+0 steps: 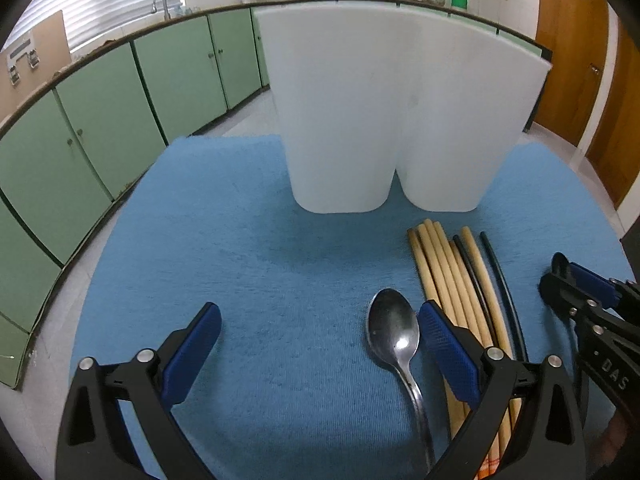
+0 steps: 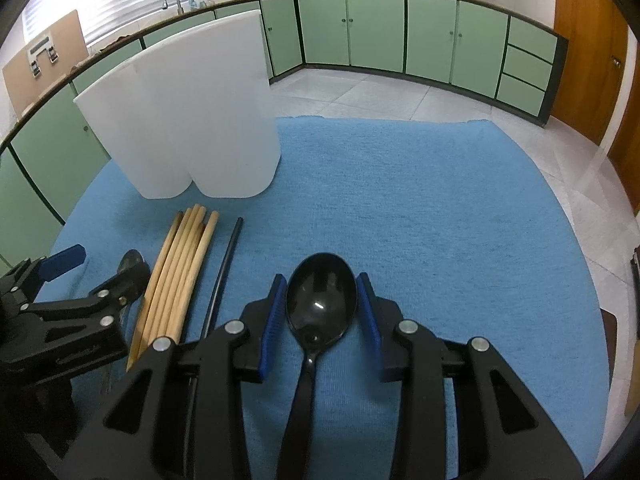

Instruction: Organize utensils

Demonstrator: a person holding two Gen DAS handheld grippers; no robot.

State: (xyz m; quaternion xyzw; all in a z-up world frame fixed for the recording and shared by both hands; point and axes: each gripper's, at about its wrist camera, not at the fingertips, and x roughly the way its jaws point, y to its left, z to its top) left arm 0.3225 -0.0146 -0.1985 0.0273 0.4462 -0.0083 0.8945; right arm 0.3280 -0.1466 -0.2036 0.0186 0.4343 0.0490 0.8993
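A white two-compartment holder (image 1: 392, 112) stands at the back of the blue mat; it also shows in the right wrist view (image 2: 188, 120). A metal spoon (image 1: 396, 340) lies between my left gripper's (image 1: 320, 328) open fingers, beside the right pad. Several wooden chopsticks (image 1: 452, 280) and black chopsticks (image 1: 500, 276) lie right of it. My right gripper (image 2: 322, 312) has its pads either side of a black spoon's (image 2: 320, 296) bowl, close to it; contact is unclear.
The blue mat (image 2: 420, 200) covers the table top. Green kitchen cabinets (image 2: 400, 28) and a tiled floor lie beyond. The right gripper shows at the right edge of the left wrist view (image 1: 584, 300).
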